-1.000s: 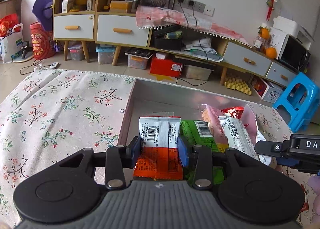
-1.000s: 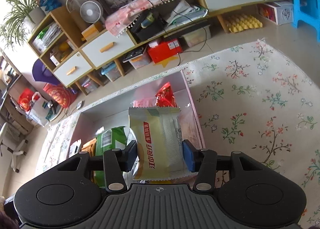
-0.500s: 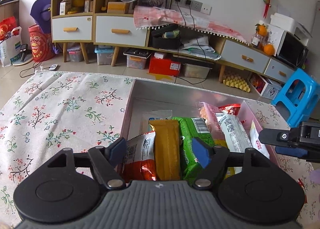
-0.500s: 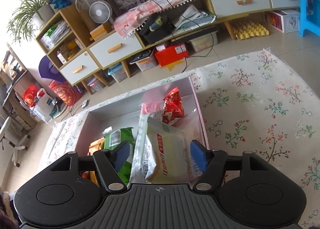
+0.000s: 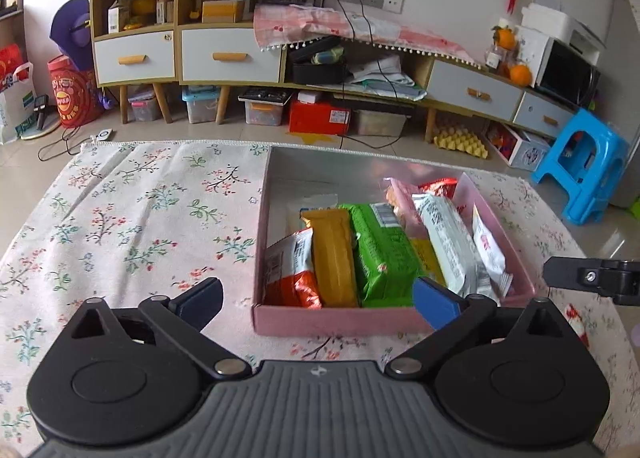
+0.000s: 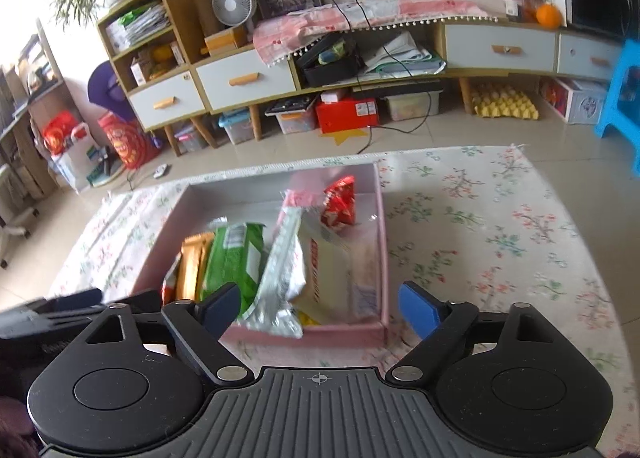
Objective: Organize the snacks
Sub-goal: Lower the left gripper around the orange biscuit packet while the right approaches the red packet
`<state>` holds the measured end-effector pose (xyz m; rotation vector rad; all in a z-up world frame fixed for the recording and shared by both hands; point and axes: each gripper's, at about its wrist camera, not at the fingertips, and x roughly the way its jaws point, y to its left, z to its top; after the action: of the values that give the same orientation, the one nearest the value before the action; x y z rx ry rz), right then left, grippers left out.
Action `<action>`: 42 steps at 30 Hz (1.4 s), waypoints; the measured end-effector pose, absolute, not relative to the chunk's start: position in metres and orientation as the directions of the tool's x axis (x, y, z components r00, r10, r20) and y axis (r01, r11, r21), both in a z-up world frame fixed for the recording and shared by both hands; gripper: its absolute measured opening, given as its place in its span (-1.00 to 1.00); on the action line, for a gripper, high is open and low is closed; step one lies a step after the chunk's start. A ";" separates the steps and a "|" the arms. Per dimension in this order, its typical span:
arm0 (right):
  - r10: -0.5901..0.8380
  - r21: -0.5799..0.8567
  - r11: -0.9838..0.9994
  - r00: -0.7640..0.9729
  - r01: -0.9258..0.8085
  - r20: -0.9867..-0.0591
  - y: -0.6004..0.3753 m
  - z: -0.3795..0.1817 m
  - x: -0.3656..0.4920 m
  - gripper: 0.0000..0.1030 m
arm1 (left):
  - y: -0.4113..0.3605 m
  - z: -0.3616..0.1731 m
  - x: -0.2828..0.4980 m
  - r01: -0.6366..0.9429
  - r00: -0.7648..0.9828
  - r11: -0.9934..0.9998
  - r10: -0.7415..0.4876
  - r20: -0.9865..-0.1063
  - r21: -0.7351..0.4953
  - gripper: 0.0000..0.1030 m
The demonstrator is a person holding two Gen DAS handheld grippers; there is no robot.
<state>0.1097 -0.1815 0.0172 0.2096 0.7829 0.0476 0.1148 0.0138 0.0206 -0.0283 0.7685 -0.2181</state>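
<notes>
Floral cloth [image 5: 132,210]; pink box [image 5: 336,318] with snacks; print unreadable; both claws spread.

The box [image 5: 336,320] is pink outside and grey inside. In it lie an orange and white packet [image 5: 294,274], a yellow bar [image 5: 334,254], a green packet [image 5: 380,254], a white packet [image 5: 448,242] and a red bag [image 6: 340,204]. The cloth [image 5: 140,210] is cream with little flowers. The far right stool [image 5: 580,166] is blue.
</notes>
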 end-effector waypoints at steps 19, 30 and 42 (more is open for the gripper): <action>0.003 0.072 0.993 0.591 0.093 -0.807 -0.190 0.003 0.085 0.76 | 0.017 0.003 0.092 0.244 0.577 0.969 -0.181 -0.796 -0.044 0.99; 0.039 0.203 0.934 0.483 0.293 -0.875 -0.208 -0.018 0.096 0.76 | -0.032 -0.008 0.095 0.271 0.499 0.952 -0.266 -0.825 -0.142 0.93; 0.071 0.283 0.851 0.439 0.441 -0.896 -0.226 -0.033 0.103 0.76 | -0.066 -0.021 0.099 0.309 0.430 0.925 -0.344 -0.835 -0.223 0.28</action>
<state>0.1025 -0.2259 -0.0330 0.5285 1.1052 -0.2442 0.0991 -0.0663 -0.0213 -0.0378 1.0504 -0.4074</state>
